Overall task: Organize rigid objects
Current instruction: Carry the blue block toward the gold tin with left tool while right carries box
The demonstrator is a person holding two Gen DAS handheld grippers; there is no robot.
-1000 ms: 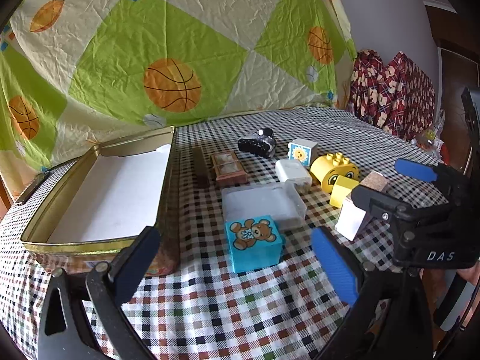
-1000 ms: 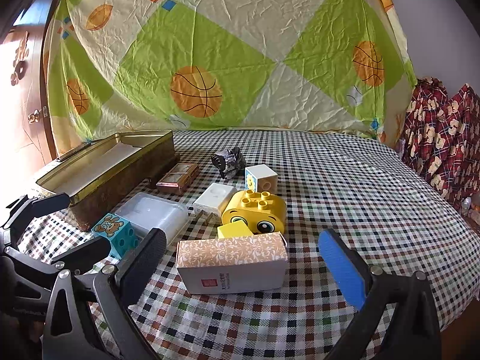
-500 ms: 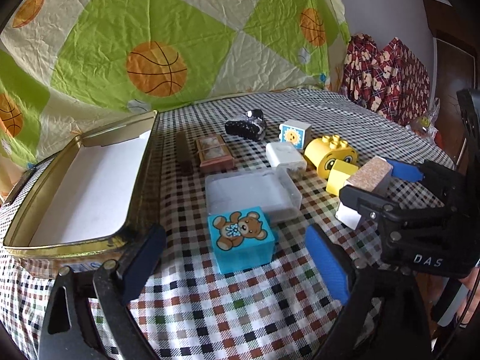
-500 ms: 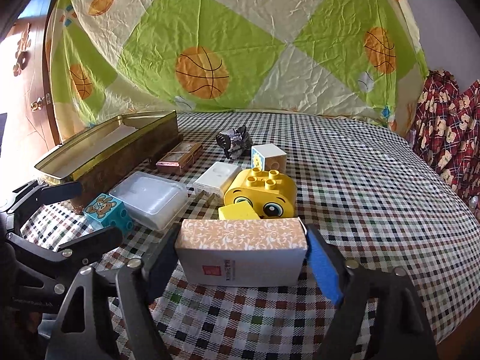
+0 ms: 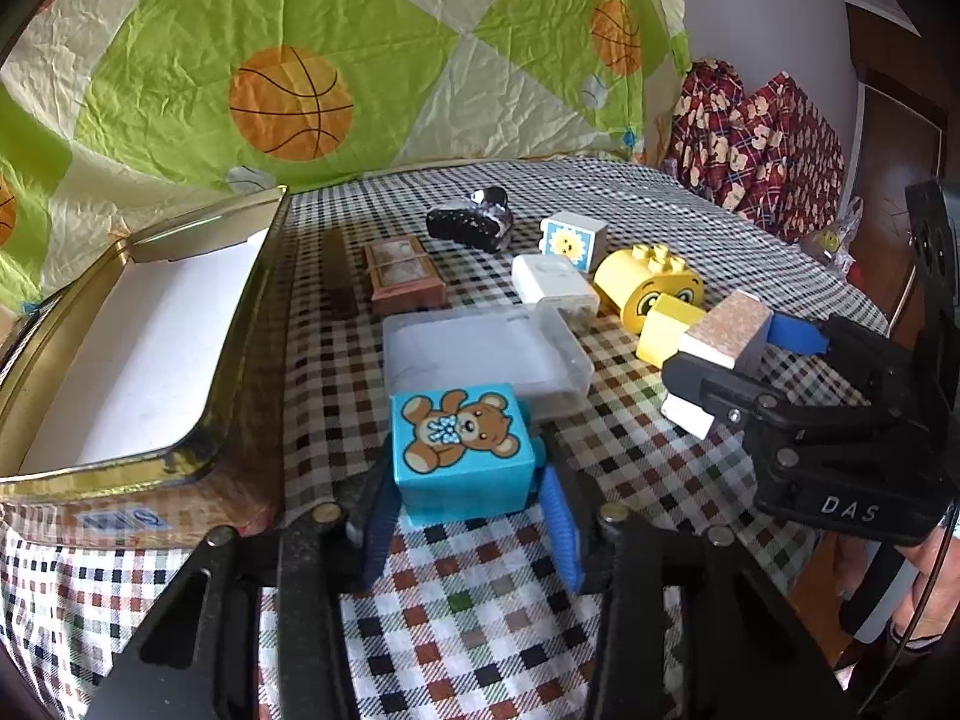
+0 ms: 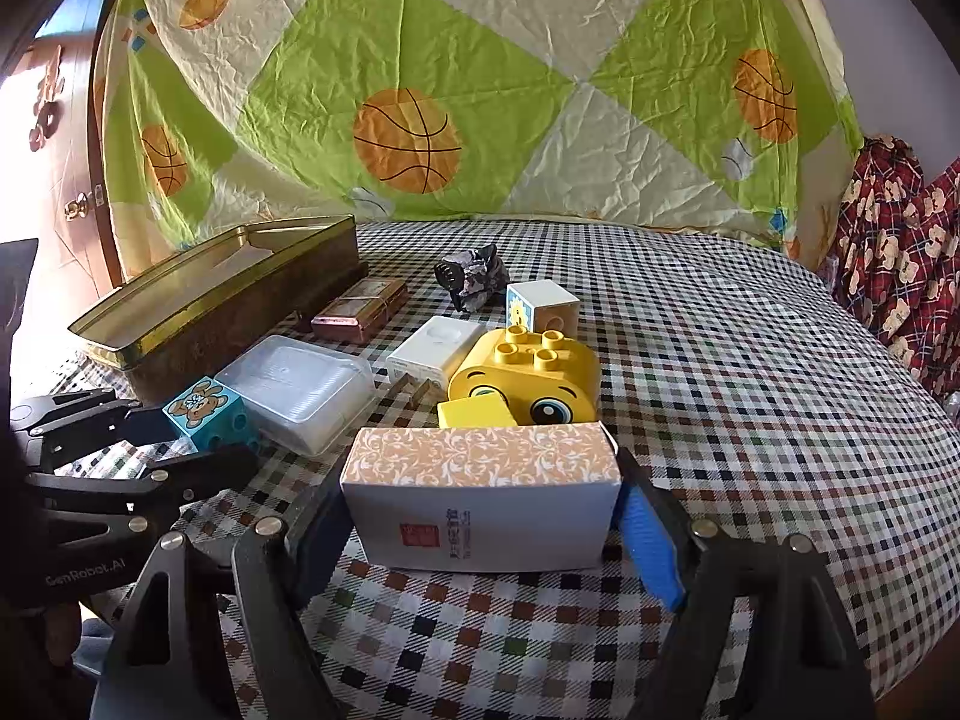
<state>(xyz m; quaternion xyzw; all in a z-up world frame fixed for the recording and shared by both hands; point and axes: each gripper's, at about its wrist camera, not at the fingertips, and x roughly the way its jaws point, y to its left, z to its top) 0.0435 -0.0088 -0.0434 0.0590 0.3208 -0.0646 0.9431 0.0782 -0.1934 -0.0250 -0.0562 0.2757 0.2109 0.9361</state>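
While a crumpled basketball-print sheet (image 6: 480,90) hangs behind, the table (image 6: 750,372) wears a checked cloth, with an open gold tin (image 5: 120,360) at its left side. Just right of the tin, the left tongs (image 5: 465,516) pinch the blue bear block (image 5: 459,450), which touches a clear plastic box (image 5: 480,354) behind it. Farther right, the right tongs (image 6: 480,516) clamp the ends of a patterned white box (image 6: 480,492), directly in front of a yellow face brick (image 6: 528,378).
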